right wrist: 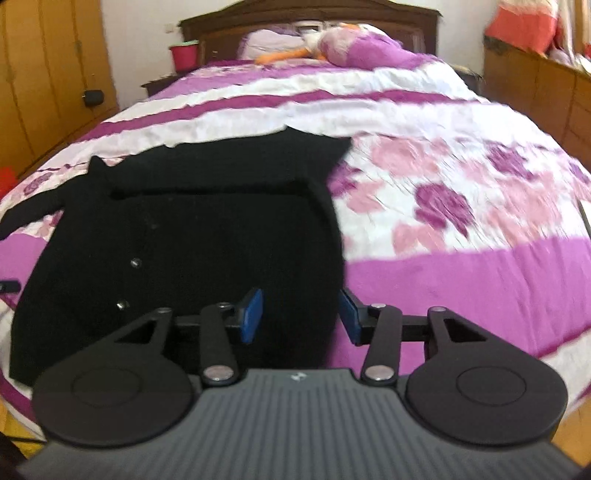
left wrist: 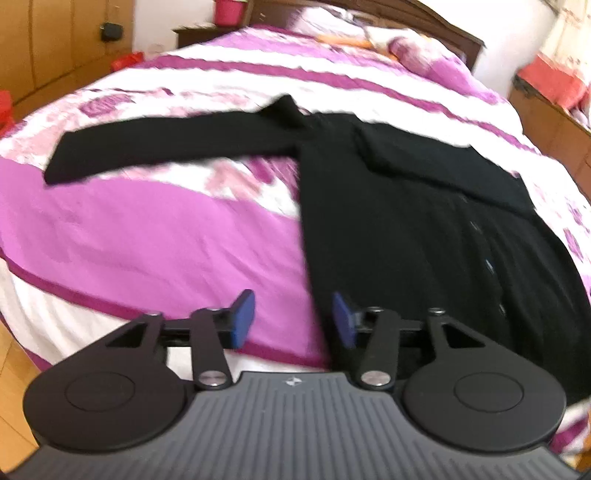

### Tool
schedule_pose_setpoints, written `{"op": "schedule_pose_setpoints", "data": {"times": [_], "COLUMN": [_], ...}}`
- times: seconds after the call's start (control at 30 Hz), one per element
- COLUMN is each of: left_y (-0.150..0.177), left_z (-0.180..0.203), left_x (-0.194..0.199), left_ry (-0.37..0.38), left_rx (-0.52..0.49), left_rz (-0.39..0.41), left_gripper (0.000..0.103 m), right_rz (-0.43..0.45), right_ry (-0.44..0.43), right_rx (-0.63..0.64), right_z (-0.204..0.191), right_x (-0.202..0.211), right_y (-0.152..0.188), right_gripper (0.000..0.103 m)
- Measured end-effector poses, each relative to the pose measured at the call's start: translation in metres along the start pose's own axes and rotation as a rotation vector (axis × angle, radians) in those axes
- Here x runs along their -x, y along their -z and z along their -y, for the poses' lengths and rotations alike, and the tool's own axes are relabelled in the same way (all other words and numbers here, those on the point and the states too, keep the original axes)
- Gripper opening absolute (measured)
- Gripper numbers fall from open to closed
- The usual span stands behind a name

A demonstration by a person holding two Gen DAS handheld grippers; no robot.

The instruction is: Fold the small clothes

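A black buttoned cardigan (left wrist: 406, 229) lies flat on the bed. Its left sleeve (left wrist: 155, 147) stretches out to the left; the right sleeve (left wrist: 454, 173) is folded across the body. My left gripper (left wrist: 293, 319) is open and empty, hovering over the cardigan's lower left edge. In the right wrist view the cardigan (right wrist: 207, 243) fills the left half, with the folded sleeve (right wrist: 221, 166) across its top. My right gripper (right wrist: 301, 315) is open and empty over the cardigan's lower right edge.
The bed has a pink, purple and white floral cover (right wrist: 461, 221). Pillows (right wrist: 354, 48) and a dark headboard (right wrist: 306, 14) lie at the far end. Wooden wardrobes (right wrist: 40, 81) stand left, a wooden cabinet (right wrist: 535, 85) right. A red bucket (right wrist: 183, 57) sits on a nightstand.
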State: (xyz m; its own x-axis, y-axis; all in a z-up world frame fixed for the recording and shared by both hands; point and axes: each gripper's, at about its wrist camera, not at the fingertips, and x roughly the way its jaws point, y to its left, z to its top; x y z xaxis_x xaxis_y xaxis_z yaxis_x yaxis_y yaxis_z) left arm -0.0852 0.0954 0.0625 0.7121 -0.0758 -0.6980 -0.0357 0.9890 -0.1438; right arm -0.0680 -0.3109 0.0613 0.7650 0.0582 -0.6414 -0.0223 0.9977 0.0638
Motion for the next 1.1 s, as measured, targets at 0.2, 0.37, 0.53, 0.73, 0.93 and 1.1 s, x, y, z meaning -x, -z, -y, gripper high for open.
{"op": "schedule_pose_setpoints", "data": {"times": [0.2,0.37,0.53,0.73,0.93,1.1], "left_y": [-0.036,-0.066,-0.086,-0.097,-0.104,-0.109], "left_z": [-0.028,-0.061,-0.094,-0.121,-0.138,-0.151], "left_x": [-0.025,-0.049,-0.085,-0.115,-0.132,-0.139], "left_ry": [-0.125,-0.084,0.003,0.041,0.050,0.039], "left_rx": [0.098,0.253,0.408,0.551,0.629,0.709], "left_rz": [0.094,0.130,0.118,0.142,0.187,0.244], "left_gripper": [0.080,0.080,0.080,0.080,0.080,0.080], "right_rz": [0.010,-0.007,-0.044,-0.060,-0.065,-0.069], "right_ry": [-0.021,-0.012,0.029,0.056,0.084,0.082], "right_rx": [0.002,-0.032,-0.076,-0.142,-0.134,-0.112], "right_z": [-0.020,-0.036,-0.044,-0.053,-0.066,-0.076], "right_x": [-0.026,-0.043,-0.056,-0.062,-0.066,-0.067], "right_y": [-0.017,-0.020,-0.016,-0.018,-0.022,-0.025], "right_gripper": [0.048,0.048,0.048,0.048,0.048,0.048]}}
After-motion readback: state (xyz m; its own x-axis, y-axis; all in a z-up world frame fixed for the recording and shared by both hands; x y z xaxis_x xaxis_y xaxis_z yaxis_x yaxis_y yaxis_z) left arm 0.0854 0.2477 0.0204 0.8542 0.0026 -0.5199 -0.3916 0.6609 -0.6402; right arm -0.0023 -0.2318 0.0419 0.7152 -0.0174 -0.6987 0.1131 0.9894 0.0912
